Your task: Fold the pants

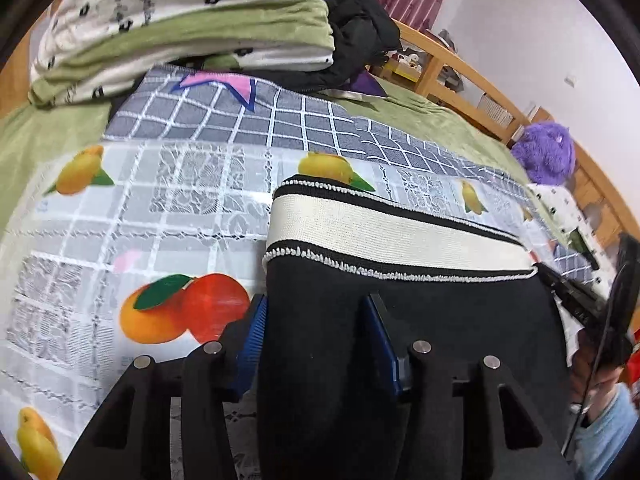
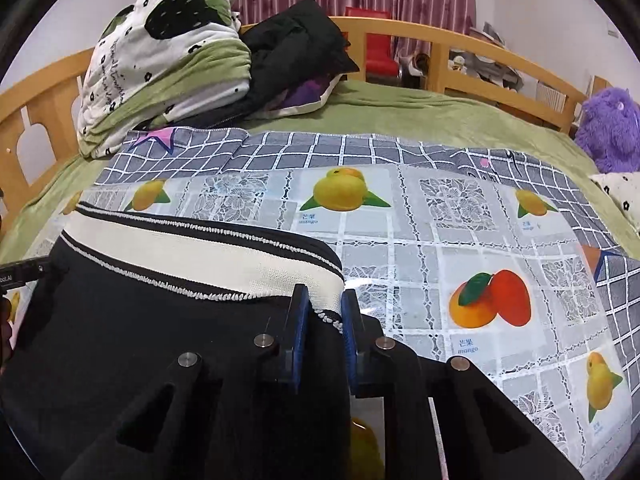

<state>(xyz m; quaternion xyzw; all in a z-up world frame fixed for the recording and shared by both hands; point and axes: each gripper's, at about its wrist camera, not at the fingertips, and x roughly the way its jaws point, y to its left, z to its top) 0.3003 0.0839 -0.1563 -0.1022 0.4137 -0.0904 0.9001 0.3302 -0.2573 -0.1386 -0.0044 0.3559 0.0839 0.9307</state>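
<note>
Nearest in the left wrist view, the left claw (image 1: 316, 344) stands with its blue pads apart, straddling the left edge of the black pants (image 1: 400, 320); whether the pads actually press the cloth I cannot tell. In the right wrist view, the right claw (image 2: 324, 320) is clamped tight on the pants' right edge, right at the waistband (image 2: 224, 264), with the cloth pinched between its pads.

The pants lie on the fruit-print mat (image 2: 460, 240) near the bed's front edge, waistband farthest from the cameras. The cream band edged in black looks flat and straight across, so the garment seems spread or already doubled over once; the legs run out of view beneath the claws, so how many folds are done cannot be read. A tidy final bundle is not yet visible, and further folds probably remain.

Beyond the mat sits a grey checked sheet (image 2: 320, 148) over a green blanket (image 2: 440, 116). At the bed's far left corner a folded quilt (image 2: 160, 68) and a dark jacket (image 2: 296, 40) are piled; a purple plush toy (image 2: 608, 128) rests at the far right.
</note>
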